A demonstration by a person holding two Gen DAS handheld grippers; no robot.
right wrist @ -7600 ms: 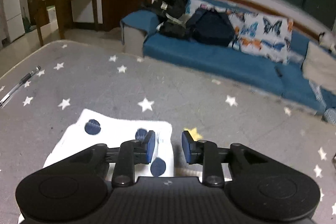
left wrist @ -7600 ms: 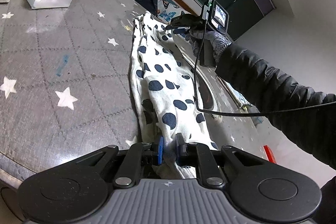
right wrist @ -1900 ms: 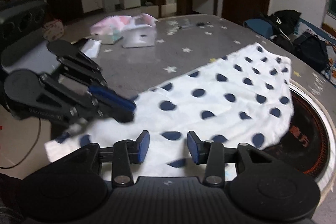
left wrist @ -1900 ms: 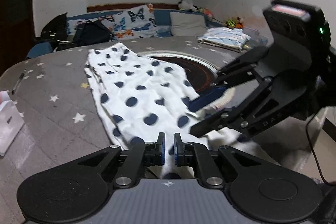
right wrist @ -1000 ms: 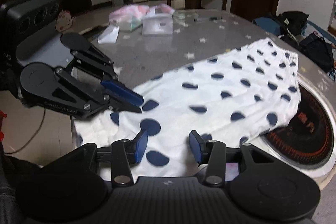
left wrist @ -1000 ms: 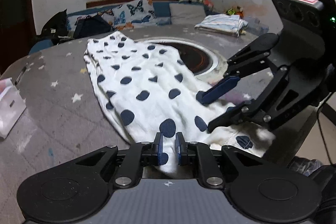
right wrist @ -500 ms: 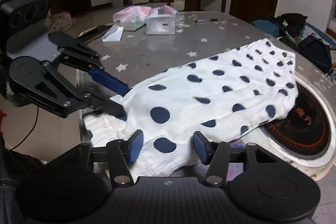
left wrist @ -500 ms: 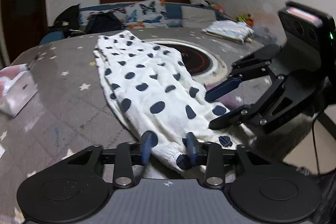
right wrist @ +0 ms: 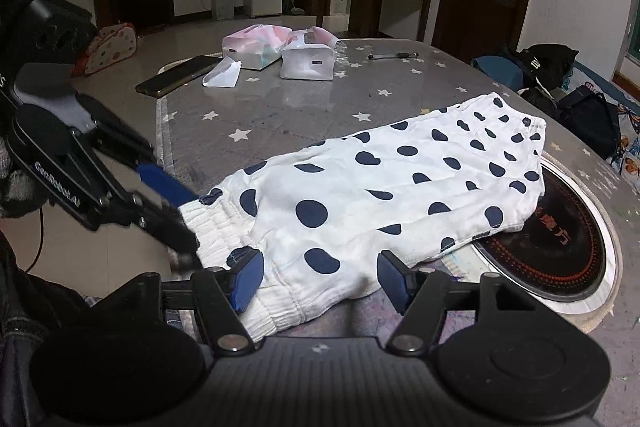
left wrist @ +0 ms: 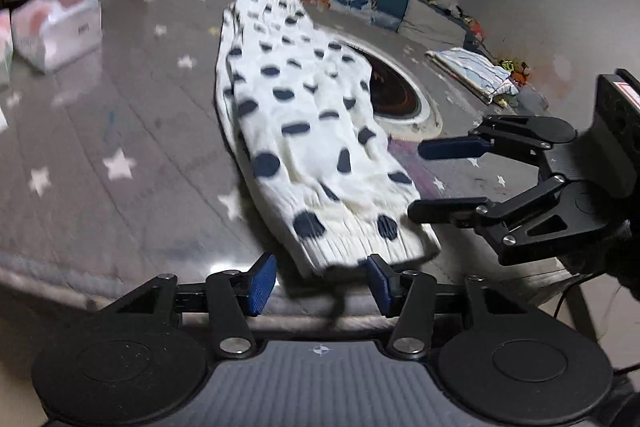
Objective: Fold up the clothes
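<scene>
- Nearest to me, my left hand-held gripper (left wrist: 320, 281) has its jaws spread wide and holds nothing. The ribbed waistband end of the white cotton garment with dark navy polka dots (left wrist: 304, 131) lies just in front of the gap between the blue pads (left wrist: 260, 285); I cannot tell if a pad touches the cloth, since this view is blurred.
- My right hand-held gripper (right wrist: 320, 277) is also wide open and grips nothing. The same waistband corner lies between its two fingers and seems to rest against the left pad.
- The garment (right wrist: 384, 187) lies flat on the grey star-printed surface (right wrist: 280, 107), already narrowed into a long band. Its long axis runs away from both hand-held grippers, from the waistband at the near edge of the surface to the far hem.
- Both hand-held grippers are at the same near end, so I judge that the next fold must carry this end forward over the rest.
- In the middle, one long side of the garment overlaps the round black inset plate with a metal rim (right wrist: 560, 239).
- Farther away stand the pink-and-white tissue packs (right wrist: 280, 53), well apart from the cloth.
</scene>
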